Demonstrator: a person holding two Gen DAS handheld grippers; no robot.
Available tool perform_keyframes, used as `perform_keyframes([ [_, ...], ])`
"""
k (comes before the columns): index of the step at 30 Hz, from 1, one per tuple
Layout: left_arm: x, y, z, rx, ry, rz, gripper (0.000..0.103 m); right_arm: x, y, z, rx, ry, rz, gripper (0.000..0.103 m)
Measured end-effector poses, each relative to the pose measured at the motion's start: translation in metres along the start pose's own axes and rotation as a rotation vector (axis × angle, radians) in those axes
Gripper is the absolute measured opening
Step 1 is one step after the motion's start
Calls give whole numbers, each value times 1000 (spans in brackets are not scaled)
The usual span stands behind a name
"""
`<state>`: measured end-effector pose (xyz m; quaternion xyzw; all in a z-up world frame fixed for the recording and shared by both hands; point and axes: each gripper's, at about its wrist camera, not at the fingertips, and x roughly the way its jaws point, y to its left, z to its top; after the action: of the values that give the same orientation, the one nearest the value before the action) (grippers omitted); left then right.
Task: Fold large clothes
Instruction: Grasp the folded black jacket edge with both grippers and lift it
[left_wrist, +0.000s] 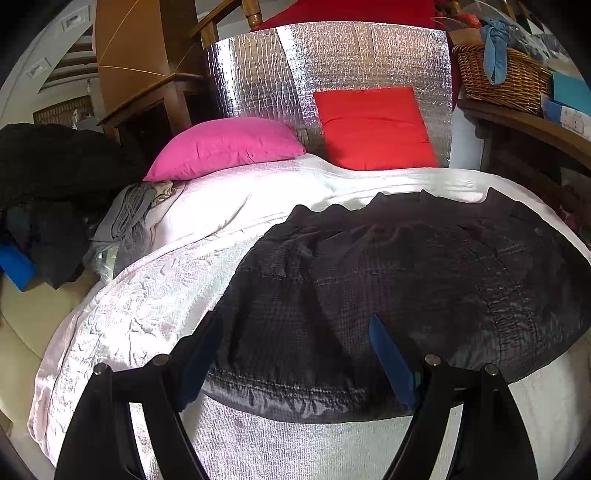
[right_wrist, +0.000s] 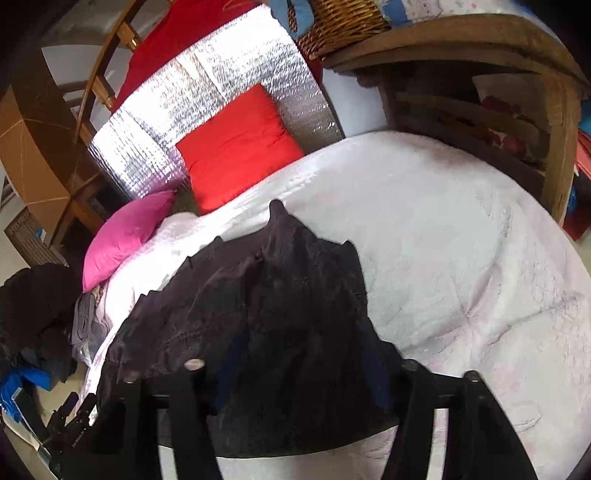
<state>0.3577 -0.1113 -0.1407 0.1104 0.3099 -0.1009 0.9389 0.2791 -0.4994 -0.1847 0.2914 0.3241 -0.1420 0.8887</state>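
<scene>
- Dark garment (left_wrist: 406, 280) lies spread on the white bed (left_wrist: 147, 314).
- Left tongs (left_wrist: 295, 354) gape wide over its hem, gripping nothing.
- Right tongs (right_wrist: 299, 373) spread above garment; grip unclear.

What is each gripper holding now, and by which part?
Nothing is held. The left gripper and right gripper are open over the dark garment on the bed.

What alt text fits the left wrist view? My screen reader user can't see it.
The open left gripper hovers over the hem of a dark garment spread flat on a white bedspread. Behind it, a pink pillow and a red cushion sit against a silver foil panel; a wicker basket stands at right.
</scene>
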Motion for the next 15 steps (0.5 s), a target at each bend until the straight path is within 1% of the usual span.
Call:
perform_keyframes([
  [3,0,0,0,2,0,2,82,16,3,-2,4,43,-7,55],
  [6,1,1,-2,2,3,3,82,34,2,-4,14,86,-40,55],
  [8,3,1,-2,3,10,0,82,52,-1,-6,20,134,-66,55],
  [9,5,2,-3,4,17,-2,82,61,-4,-7,30,160,-73,55],
  [10,7,4,-2,4,25,-1,82,65,-6,-8,41,164,-70,55],
  [12,12,14,1,-13,38,13,82,58,-7,-4,50,136,-48,56],
  [13,15,22,3,-33,44,20,82,49,-9,0,68,105,-9,56],
  [14,19,33,6,-63,52,27,84,42,-12,4,86,73,23,58],
  [15,25,49,9,-115,66,30,88,36,-16,8,102,42,45,67],
])
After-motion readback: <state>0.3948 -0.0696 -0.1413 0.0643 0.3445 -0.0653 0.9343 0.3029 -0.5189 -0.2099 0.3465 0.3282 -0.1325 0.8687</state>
